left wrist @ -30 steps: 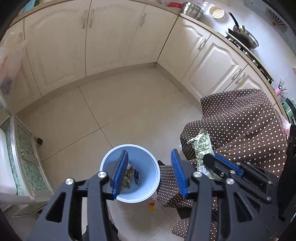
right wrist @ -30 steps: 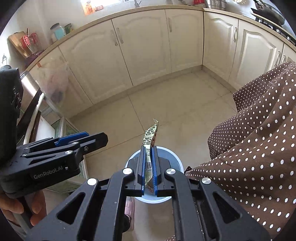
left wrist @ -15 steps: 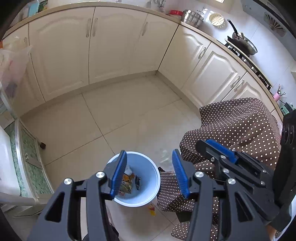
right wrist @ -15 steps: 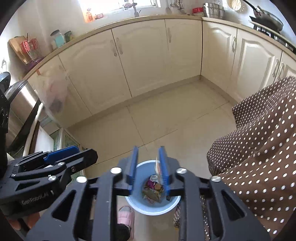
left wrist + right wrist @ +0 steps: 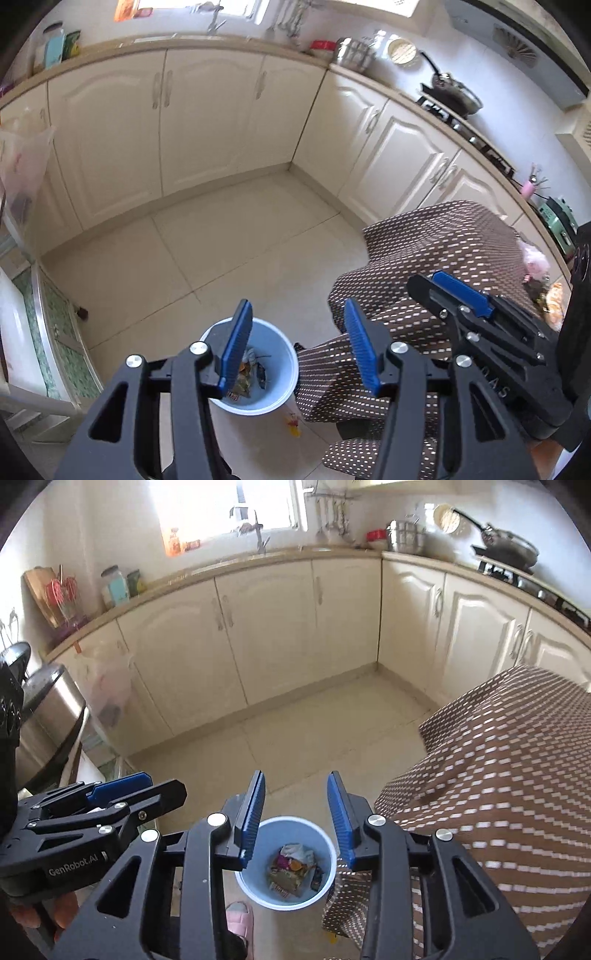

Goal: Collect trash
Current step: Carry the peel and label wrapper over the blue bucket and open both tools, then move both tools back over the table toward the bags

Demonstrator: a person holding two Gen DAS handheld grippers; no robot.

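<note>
**Bin below both grippers; next trash lies off to your right**

Your right gripper (image 5: 295, 816) hangs above the blue bin (image 5: 286, 864), its fingers parted and bare. Its jaws have just been opening, and nothing sits between them now. Through the gap you look straight down into the bin, where the collected wrappers (image 5: 291, 867) lie in a loose heap at the bottom.

Your left gripper (image 5: 295, 350) is also released, fingers spread wide with nothing in them. From its camera the bin (image 5: 255, 369) sits low and a little left of the gap, partly behind the left finger.

The relation that matters: the bin stands on the floor just beside the hanging edge of the dotted brown cloth (image 5: 436, 258), which covers the surface on your right. In the left wrist view, a few small pieces of clutter (image 5: 550, 299) show at the far right edge of that cloth, beyond the right gripper's body; they are too blurred to name. A small yellow scrap (image 5: 293, 424) lies on the floor tile (image 5: 221, 240), just outside the bin's rim on the near side.

Judgement: the right hand is the nearer one to the clutter on the cloth, so a swing rightward suits it. The floor scrap lies almost under the left fingers and would call for a straight drop. Its long axis cannot be read.

A pink slipper (image 5: 240, 917) shows beside the bin.
</note>
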